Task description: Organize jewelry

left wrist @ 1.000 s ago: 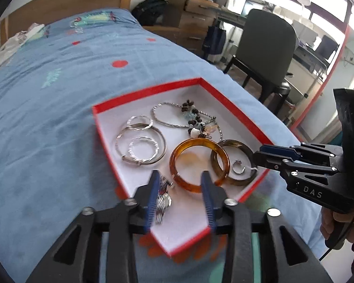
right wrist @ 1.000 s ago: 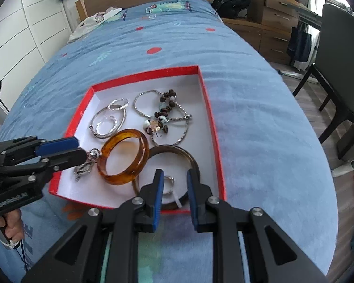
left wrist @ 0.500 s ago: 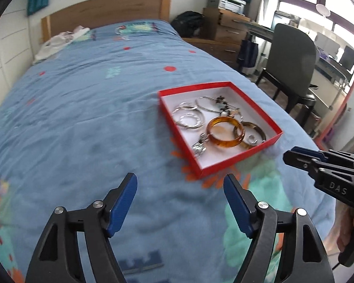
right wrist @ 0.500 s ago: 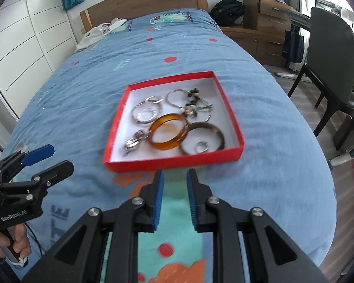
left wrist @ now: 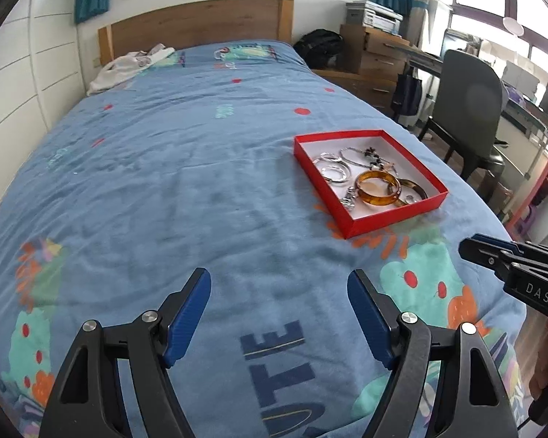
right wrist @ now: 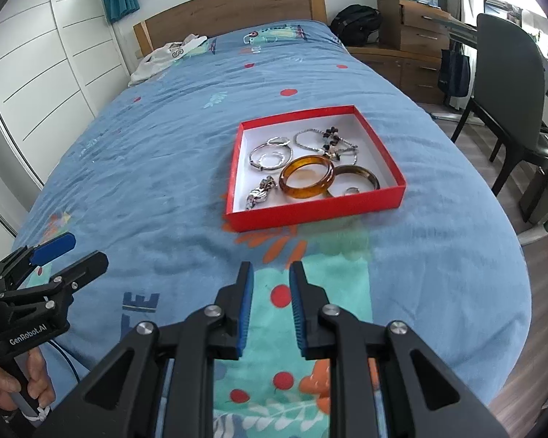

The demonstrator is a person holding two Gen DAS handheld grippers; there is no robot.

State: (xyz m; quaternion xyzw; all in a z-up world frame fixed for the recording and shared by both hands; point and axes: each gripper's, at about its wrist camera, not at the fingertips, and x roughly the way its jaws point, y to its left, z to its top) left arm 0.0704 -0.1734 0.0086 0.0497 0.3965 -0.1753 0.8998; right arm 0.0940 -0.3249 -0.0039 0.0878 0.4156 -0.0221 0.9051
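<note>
Here the red box [right wrist: 312, 215] wall hides part of the dark bangle [right wrist: 358, 179]; both grippers' fingers stand apart, empty.

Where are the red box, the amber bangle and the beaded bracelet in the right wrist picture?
red box [right wrist: 316, 215]: right wrist view, on its near outer wall.
amber bangle [right wrist: 305, 189]: right wrist view, on its near rim.
beaded bracelet [right wrist: 330, 135]: right wrist view, on its dark beads.
</note>
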